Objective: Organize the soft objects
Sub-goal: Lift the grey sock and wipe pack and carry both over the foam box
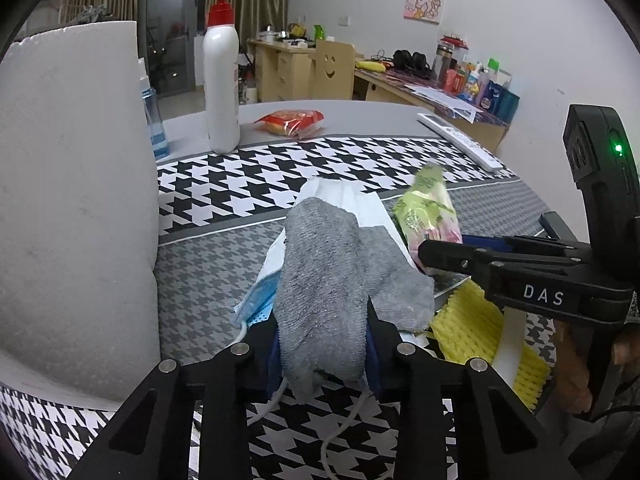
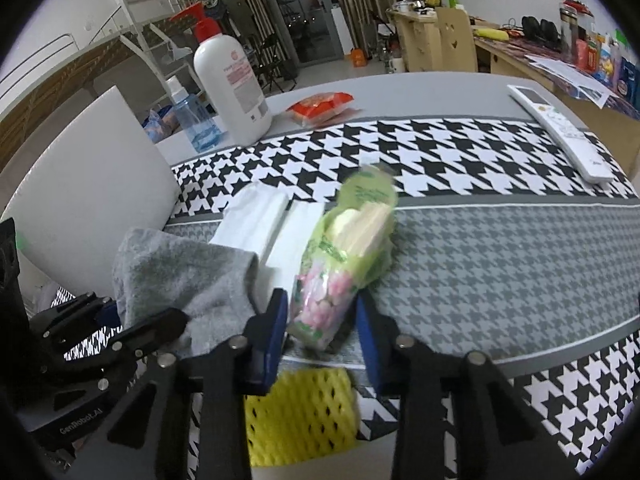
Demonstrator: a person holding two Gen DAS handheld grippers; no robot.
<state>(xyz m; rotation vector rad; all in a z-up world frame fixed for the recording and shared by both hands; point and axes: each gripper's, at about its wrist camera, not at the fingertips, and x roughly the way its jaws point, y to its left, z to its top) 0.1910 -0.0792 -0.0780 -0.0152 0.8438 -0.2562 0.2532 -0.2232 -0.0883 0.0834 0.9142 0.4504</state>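
My left gripper (image 1: 324, 320) is shut on a grey sock (image 1: 320, 280), whose cuff is pinched between the blue pads while the rest drapes forward over a pile of white and blue face masks (image 1: 344, 200). My right gripper (image 2: 320, 300) is shut on a green tissue packet with pink flowers (image 2: 348, 248), which is slightly blurred and tilts away over the houndstooth cloth. A yellow foam net (image 2: 300, 416) lies under the right gripper's fingers. The sock (image 2: 180, 272) and the left gripper (image 2: 160, 324) show at lower left in the right wrist view.
A large white foam block (image 1: 72, 200) stands close on the left. Behind are a white pump bottle (image 1: 220, 80), a blue spray bottle (image 1: 154, 120), a red snack packet (image 1: 290, 120) and a white remote (image 1: 460, 140). A person's hand (image 1: 576, 380) holds the right gripper.
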